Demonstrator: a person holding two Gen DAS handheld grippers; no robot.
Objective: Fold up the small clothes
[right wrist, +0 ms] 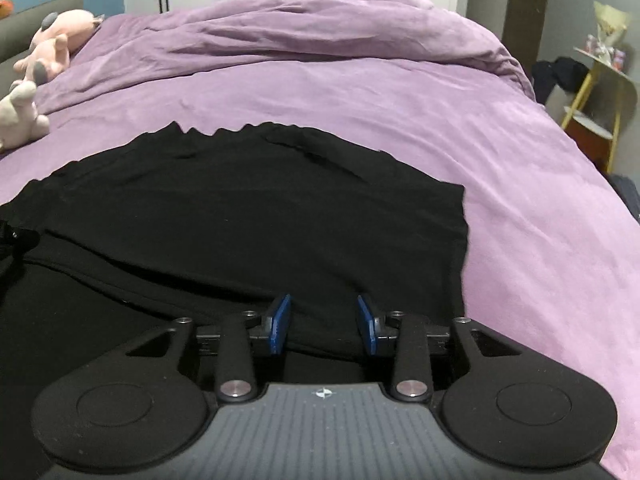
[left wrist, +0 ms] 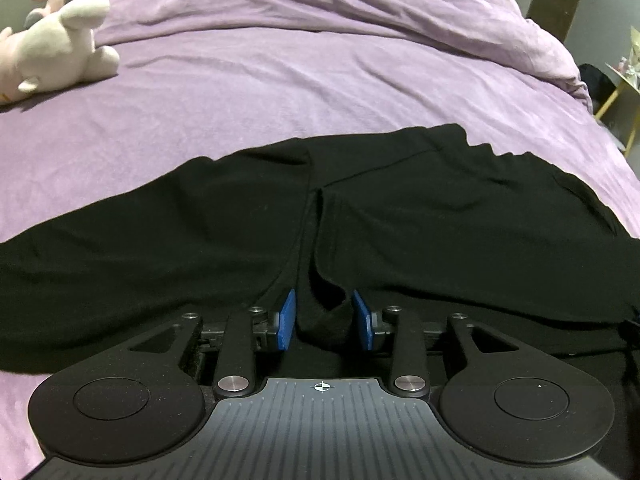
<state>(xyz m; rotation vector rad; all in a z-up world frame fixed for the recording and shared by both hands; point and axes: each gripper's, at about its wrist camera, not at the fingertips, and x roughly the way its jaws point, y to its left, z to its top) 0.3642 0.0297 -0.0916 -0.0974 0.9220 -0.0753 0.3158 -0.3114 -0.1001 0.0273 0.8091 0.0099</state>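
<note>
The black garment (left wrist: 400,220) lies spread on the purple bedcover (left wrist: 280,80), what look like two legs or panels meeting at a seam that runs toward the left tool (left wrist: 324,322); that tool has its blue pads (left wrist: 287,320) spread, a raised ridge of fabric standing between them but not pinched; the right tool (right wrist: 324,326) is likewise spread, low over the garment's near edge, close to the right-hand side where the cloth ends against the bedcover; whether either tool's pads touch the fabric cannot be told; the likely trouble lies in the grasp: black on black hides the layers, so a tool closing here could catch only the top ply, or take the bedcover with it, and the fold would drag or come up lopsided; if the two tools bite at uneven depths the lifted edge will skew; the far hem (right wrist: 224,130) is already rippled, and wrinkles there may be trapped inside the fold; the plush toys (left wrist: 56,52) sit well apart at the left and pose no hindrance
</note>
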